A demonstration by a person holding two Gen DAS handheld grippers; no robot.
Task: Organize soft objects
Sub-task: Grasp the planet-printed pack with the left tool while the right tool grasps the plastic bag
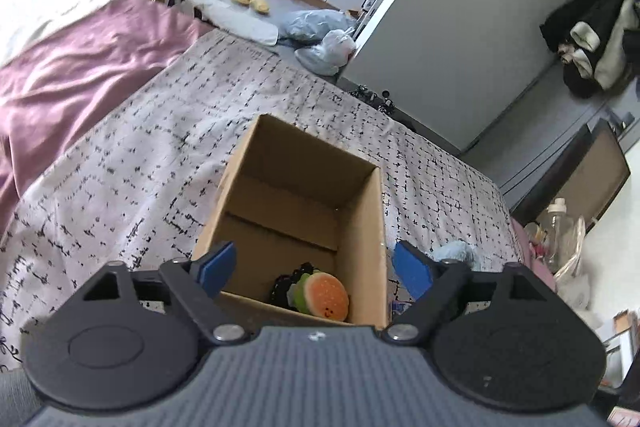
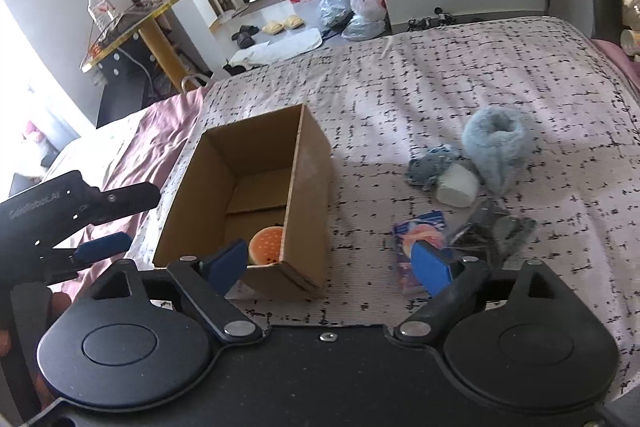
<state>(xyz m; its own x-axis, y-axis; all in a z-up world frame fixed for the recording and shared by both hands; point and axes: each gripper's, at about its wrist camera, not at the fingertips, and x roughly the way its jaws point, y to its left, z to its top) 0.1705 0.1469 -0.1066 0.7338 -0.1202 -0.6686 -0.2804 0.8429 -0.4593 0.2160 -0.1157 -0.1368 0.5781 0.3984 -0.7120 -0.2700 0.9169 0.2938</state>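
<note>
An open cardboard box (image 1: 360, 227) stands on the patterned bedspread; it also shows in the right wrist view (image 2: 308, 179). Inside lie a plush burger (image 1: 326, 297) (image 2: 266, 245) and a dark item (image 1: 286, 287). My left gripper (image 1: 316, 269) is open and empty, just above the box's near edge; its fingers (image 2: 104, 243) show left of the box. My right gripper (image 2: 332, 261) is open and empty, in front of the box. Right of the box lie a fluffy blue item (image 2: 496, 143), a grey cloth (image 2: 430, 165), a white roll (image 2: 456, 187), a flat packet (image 2: 416, 239) and a dark bagged item (image 2: 492, 231).
A mauve sheet (image 1: 72, 67) covers the bed's left part. Beyond the bed's far edge are plastic bags (image 2: 356, 9), slippers (image 2: 280, 25) and a yellow-legged table (image 2: 136, 23). A bottle (image 1: 558, 223) stands past the right edge.
</note>
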